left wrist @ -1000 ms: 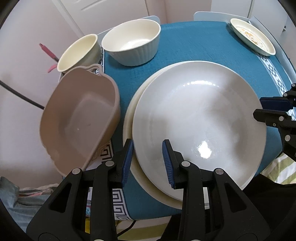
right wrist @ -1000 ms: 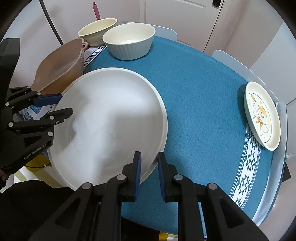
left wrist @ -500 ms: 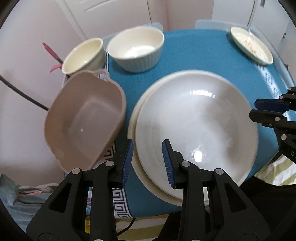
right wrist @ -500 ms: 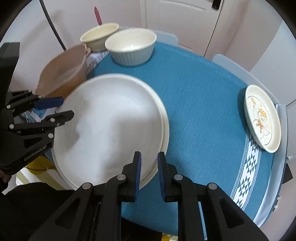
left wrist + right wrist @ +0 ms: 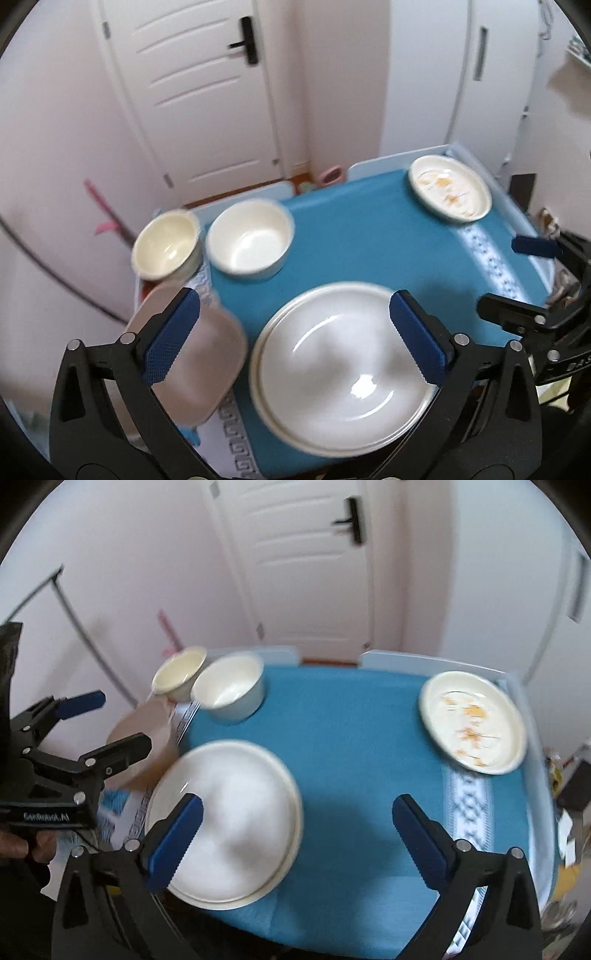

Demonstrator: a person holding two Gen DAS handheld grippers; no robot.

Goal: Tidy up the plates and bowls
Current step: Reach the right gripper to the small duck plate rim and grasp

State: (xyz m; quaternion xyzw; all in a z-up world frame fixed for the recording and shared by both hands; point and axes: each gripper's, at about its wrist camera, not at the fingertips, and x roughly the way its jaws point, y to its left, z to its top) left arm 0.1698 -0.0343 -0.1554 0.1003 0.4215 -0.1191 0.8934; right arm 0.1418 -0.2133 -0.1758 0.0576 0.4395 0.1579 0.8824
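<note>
Jaws wide on both grippers, L (image 5: 295, 325) & R (image 5: 297, 823), above stacked plates (image 5: 343, 365)

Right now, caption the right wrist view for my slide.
Open right claw above stacked white plates; patterned plate sits far right.

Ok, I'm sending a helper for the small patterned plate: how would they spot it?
On the blue tablecloth, look at the far right corner. The small plate sits alone there, with orange markings, unlike the plain stacked white plates.
</note>
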